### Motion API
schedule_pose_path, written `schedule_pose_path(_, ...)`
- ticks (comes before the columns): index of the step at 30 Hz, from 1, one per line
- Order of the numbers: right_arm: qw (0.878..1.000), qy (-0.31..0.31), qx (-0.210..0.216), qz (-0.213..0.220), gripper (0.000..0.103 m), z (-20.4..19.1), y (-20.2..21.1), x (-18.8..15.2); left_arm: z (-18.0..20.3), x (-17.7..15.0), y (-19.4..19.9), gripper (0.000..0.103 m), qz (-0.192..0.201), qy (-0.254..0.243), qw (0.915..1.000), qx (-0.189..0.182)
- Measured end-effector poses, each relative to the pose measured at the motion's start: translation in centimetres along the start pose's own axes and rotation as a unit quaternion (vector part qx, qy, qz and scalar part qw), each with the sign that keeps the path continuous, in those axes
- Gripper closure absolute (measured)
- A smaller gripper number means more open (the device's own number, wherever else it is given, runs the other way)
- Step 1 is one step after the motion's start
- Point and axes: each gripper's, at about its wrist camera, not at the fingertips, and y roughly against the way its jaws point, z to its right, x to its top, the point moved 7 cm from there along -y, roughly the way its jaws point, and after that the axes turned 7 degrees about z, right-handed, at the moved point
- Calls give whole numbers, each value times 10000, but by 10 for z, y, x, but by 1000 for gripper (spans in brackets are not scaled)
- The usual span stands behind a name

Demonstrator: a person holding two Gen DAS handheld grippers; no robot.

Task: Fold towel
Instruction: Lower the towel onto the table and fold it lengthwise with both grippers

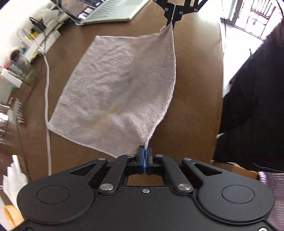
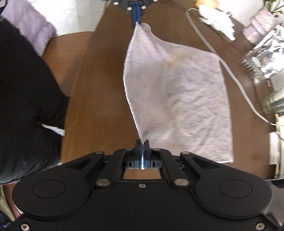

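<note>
Over brown table (image 1: 195, 106), both hand-held grippers pinching towel (image 1: 120, 85) corners; cable (image 1: 47, 85), laptop (image 1: 110, 10) beside

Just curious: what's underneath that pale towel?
The brown table shows around the towel; a white cable runs beside its far edge. Whatever lies under the cloth is hidden.

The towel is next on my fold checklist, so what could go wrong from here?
Each gripper, left gripper and right gripper, pinches only a thin corner of the towel, so a corner may slip free. The far edge lies near the white cable and could drag it.
</note>
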Motion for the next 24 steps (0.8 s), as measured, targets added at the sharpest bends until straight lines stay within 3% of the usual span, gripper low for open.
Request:
schedule_pose_path(10,9991,-161,357,-168,102,-21,-20,-25,23,-16,-29,102,-289,-178,9981,-523)
schedule_pose_path(24,9976,-418,549,-92,102,-7,-21,-28,-10,-7,-29,102,-261,-53,9956,-902)
